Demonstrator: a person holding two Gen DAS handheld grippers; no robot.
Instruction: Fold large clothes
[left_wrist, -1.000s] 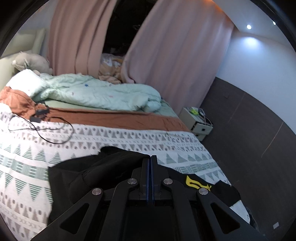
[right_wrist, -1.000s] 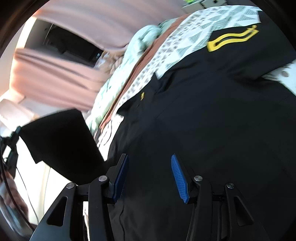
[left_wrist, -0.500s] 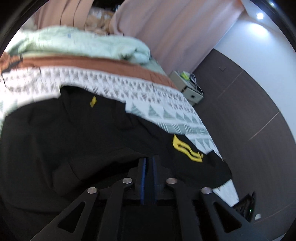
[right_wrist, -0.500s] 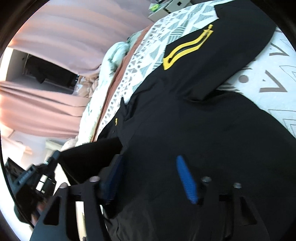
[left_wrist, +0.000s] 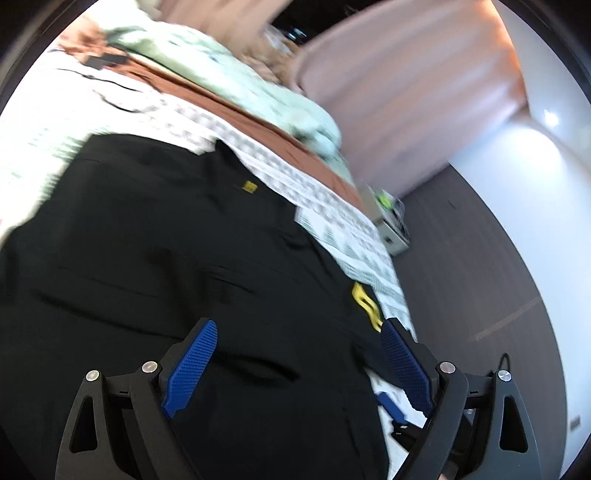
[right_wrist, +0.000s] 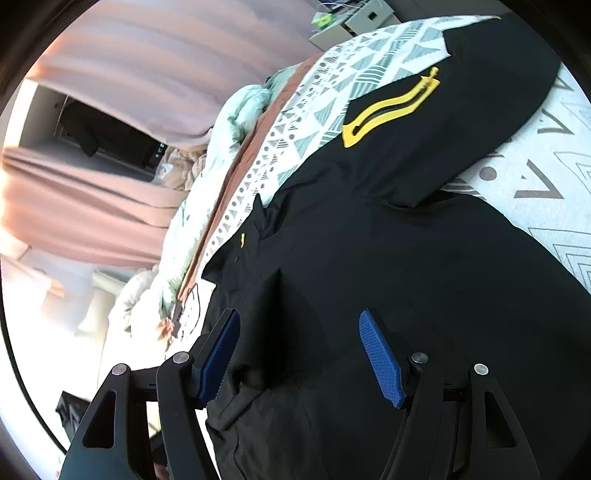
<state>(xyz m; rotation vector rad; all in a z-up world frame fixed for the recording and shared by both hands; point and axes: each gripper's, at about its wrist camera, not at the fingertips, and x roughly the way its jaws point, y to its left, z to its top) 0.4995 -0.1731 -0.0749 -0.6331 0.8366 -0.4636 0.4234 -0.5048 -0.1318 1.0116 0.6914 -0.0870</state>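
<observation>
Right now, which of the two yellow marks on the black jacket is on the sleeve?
The long wavy yellow zipper trim on the black jacket; the small square yellow tag sits by the collar instead.

The jacket (right_wrist: 388, 240) lies spread on the patterned bedspread (right_wrist: 332, 85). Beyond it sits a bunched quilt (left_wrist: 229, 85), then curtains (left_wrist: 406, 92); a bedside cabinet (right_wrist: 351, 22), seemingly, stands beside the bed.

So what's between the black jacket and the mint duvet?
In the left wrist view: the triangle-patterned sheet, then a rust-brown blanket, separate the black jacket from the mint duvet.
</observation>
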